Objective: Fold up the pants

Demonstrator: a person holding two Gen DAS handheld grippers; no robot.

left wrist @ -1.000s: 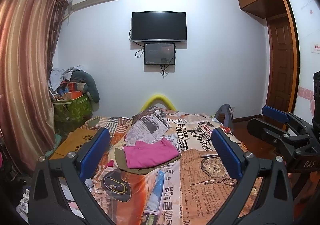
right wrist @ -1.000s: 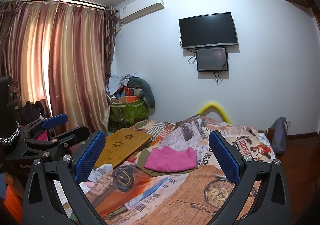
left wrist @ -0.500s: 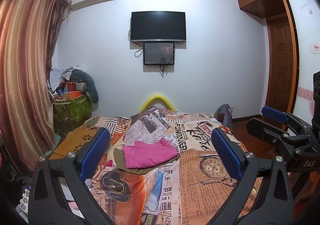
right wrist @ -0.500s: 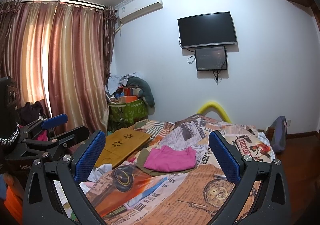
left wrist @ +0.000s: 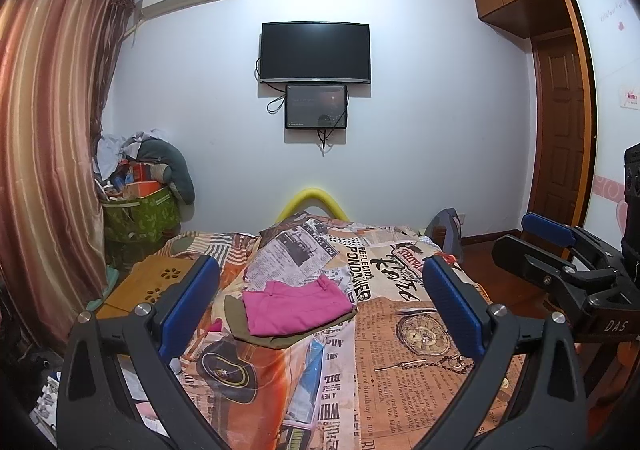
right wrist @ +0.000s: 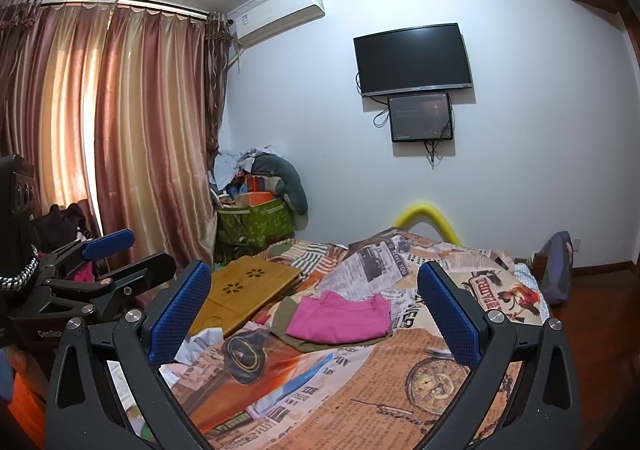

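Your folded pink pants [left wrist: 296, 306] are lying mid-bed [left wrist: 400, 390], with bare bedspread all around; your left claw [left wrist: 320, 306] and right claw [right wrist: 314, 304] are hovering wide open, gripping nothing.

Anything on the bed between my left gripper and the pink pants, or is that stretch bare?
Only the printed bedspread lies there; no loose item. The pink pants sit folded on an olive garment. The left wrist view shows it best.
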